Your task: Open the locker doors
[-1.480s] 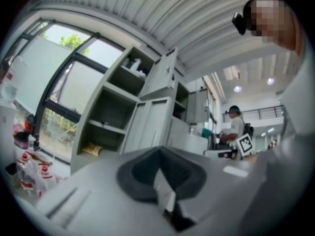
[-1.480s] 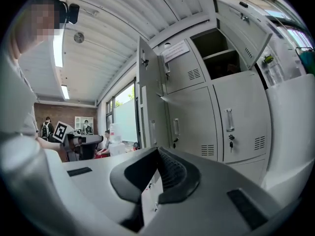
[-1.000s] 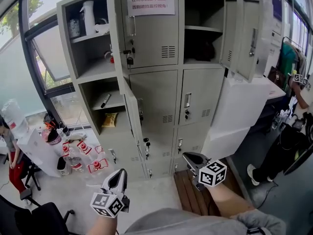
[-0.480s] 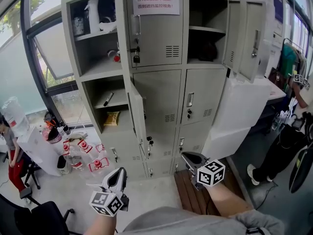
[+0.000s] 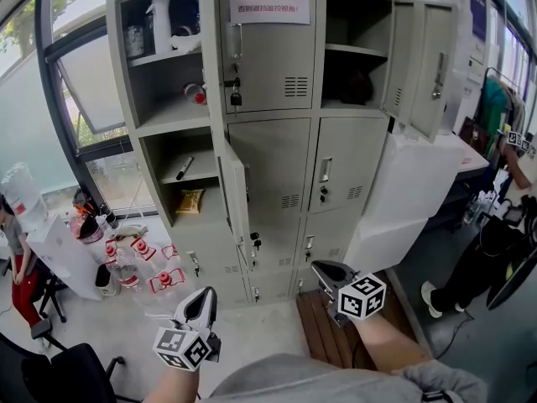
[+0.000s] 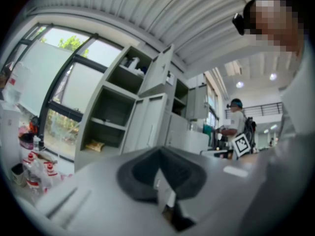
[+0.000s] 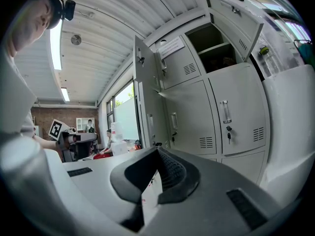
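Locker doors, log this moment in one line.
left tool: shut, empty | right tool: shut, empty | lockers: top-left, top-right open; centre doors closed

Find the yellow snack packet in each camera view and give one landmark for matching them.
Head view: the yellow packet lies left of centre, in the second open compartment down in the left column.
Left gripper view: the packet is low and left of centre, in the lower open compartment.
Right gripper view: not in it; open doors stand in front of that column.
Landmark: the grey locker, in all three views.
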The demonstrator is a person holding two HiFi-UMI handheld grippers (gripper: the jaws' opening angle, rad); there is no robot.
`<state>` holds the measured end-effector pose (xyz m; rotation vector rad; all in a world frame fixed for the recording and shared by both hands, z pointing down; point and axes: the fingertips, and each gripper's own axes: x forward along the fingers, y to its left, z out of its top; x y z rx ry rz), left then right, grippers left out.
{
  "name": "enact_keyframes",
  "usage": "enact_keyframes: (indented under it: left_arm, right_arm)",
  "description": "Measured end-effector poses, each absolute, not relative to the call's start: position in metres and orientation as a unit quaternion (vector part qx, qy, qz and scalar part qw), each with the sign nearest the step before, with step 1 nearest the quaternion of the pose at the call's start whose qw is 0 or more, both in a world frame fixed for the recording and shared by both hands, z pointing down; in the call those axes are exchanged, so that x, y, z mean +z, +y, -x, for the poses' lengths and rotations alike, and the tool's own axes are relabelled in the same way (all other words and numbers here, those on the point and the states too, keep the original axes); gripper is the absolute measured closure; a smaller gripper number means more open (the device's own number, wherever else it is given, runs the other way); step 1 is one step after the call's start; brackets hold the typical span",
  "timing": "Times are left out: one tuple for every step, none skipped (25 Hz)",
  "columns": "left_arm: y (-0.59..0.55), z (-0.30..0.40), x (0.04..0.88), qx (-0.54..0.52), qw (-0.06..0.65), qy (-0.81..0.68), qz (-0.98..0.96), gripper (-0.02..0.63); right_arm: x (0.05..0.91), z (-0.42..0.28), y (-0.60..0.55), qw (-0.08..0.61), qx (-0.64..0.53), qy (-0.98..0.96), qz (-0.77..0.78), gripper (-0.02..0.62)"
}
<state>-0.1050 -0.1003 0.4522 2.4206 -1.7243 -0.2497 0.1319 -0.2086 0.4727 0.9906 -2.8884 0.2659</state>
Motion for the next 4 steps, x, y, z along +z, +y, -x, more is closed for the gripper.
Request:
enact_keyframes:
  left_arm:
    - [-0.1005, 0.1045, 0.4521, -0.084, 0.079, -0.576, -0.809, 0.601]
    - [-0.1006, 0.1041, 0.4521, -0.084, 0.079, -0.576, -0.809, 0.601]
    - [-0.1007, 0.1037, 0.452, -0.084, 0.079, -0.576, -0.81, 0.601]
    - [-0.1008, 0.1032, 0.4519, -0.084, 0.079, -0.575, -0.81, 0.601]
  right_arm:
    - [0.4725, -0.1321, -0.2087, 0.038, 0.086, -0.942, -0.323, 0.589]
    - [0.4724, -0.1324, -0.2088, 0.039, 0.086, -0.942, -0.323, 0.589]
    - [0.4723, -0.1325, -0.2089, 0.039, 0.085, -0.942, -0.323, 0.589]
    - [0.4723, -0.1327, -0.2089, 0.04, 0.085, -0.942, -0.322, 0.589]
